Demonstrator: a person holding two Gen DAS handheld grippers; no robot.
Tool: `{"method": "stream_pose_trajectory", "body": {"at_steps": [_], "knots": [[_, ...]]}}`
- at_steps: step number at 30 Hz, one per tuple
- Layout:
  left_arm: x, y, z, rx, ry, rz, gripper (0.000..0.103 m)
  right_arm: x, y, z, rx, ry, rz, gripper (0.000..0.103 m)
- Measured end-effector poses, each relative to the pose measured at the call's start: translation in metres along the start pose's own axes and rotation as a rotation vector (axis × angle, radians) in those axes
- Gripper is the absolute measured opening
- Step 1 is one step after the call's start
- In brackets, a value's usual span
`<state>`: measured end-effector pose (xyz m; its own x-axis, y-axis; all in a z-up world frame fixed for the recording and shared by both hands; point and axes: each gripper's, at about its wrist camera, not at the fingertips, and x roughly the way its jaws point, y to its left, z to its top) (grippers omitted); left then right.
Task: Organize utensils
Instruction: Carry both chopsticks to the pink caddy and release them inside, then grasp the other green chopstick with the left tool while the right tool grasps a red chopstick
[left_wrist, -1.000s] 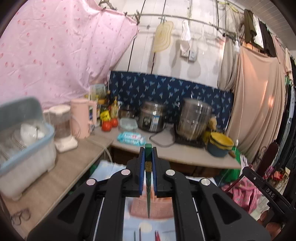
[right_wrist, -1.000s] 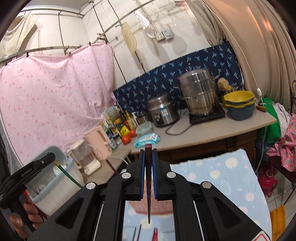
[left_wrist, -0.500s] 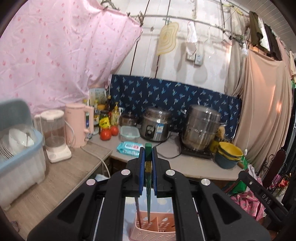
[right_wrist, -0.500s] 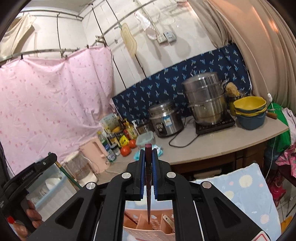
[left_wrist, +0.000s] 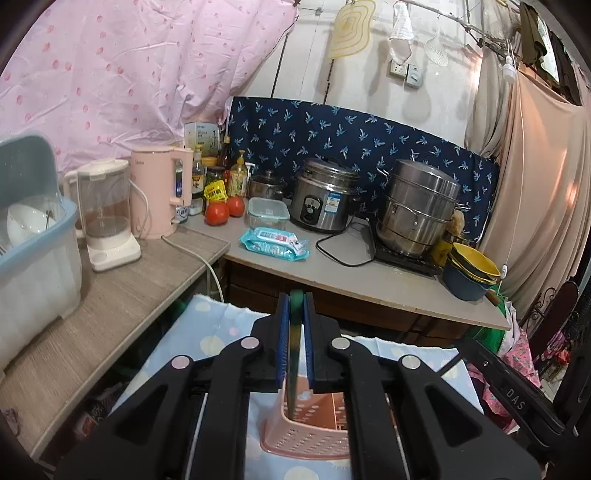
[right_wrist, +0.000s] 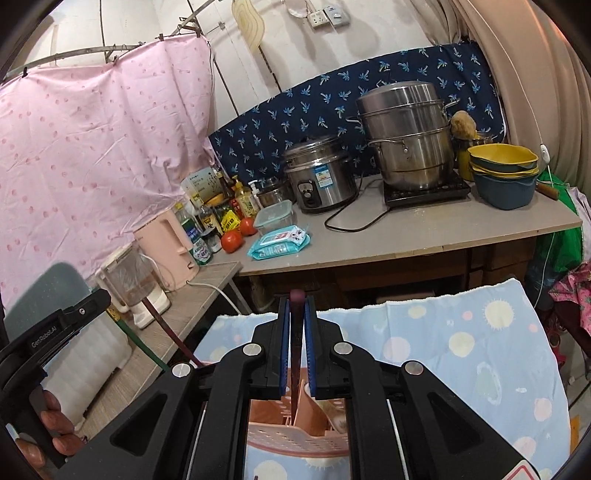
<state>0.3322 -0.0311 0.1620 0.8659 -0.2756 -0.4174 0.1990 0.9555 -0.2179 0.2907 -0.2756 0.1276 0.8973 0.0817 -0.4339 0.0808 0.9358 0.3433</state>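
Nearest, the left gripper (left_wrist: 296, 345) was clamped on a green chopstick (left_wrist: 294, 365), its tip inside the pink perforated basket (left_wrist: 306, 439). Likewise the right gripper (right_wrist: 296, 349) pinched a dark red chopstick (right_wrist: 295, 363) over that basket's dividers. Beneath lay a blue dotted cloth (right_wrist: 461, 343); beyond stood the counter (right_wrist: 424, 236) with the rice cooker (right_wrist: 319, 177).

Pink perforated basket (left_wrist: 310, 437); dark green utensil (left_wrist: 294, 354) between blue pads (left_wrist: 283, 332) of black left gripper (left_wrist: 295, 343); maroon utensil (right_wrist: 295, 354) in black right gripper (right_wrist: 296, 343). Tablecloth (right_wrist: 461, 350): light blue, pastel dots and suns. Backsplash cloth (left_wrist: 351, 129): navy, blue sprigs; curtain (left_wrist: 129, 74): pink, darker spots; kettle (left_wrist: 159, 195): pink; tomatoes (left_wrist: 218, 214): red.
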Motion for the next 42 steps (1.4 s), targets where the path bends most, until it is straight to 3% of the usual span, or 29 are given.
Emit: {"method": "stream_pose_trajectory", "body": {"at_steps": [2, 3, 4, 13, 20, 33, 42], "knots": [[-0.002, 0.0, -0.003, 0.005, 0.007, 0.012, 0.027, -0.003, 0.001, -0.002, -0.004, -0.008, -0.011, 0.033], [-0.003, 0.0, -0.004, 0.005, 0.005, 0.021, 0.044, -0.006, 0.001, -0.003, -0.004, -0.014, -0.015, 0.037], [-0.007, 0.0, -0.006, 0.002, -0.006, 0.032, 0.05, -0.009, 0.001, -0.004, -0.004, -0.017, -0.015, 0.043], [-0.033, 0.003, -0.017, 0.003, 0.008, 0.048, 0.05, -0.038, 0.008, -0.016, -0.035, -0.005, -0.01, 0.044], [-0.058, 0.006, -0.044, 0.017, 0.049, 0.054, 0.05, -0.068, 0.018, -0.051, -0.082, 0.044, -0.007, 0.044], [-0.101, 0.017, -0.153, 0.046, 0.235, 0.079, 0.05, -0.128, 0.019, -0.157, -0.157, 0.174, -0.065, 0.044], [-0.119, 0.035, -0.233, 0.061, 0.383, 0.116, 0.05, -0.142, 0.008, -0.239, -0.172, 0.333, -0.086, 0.044]]}}
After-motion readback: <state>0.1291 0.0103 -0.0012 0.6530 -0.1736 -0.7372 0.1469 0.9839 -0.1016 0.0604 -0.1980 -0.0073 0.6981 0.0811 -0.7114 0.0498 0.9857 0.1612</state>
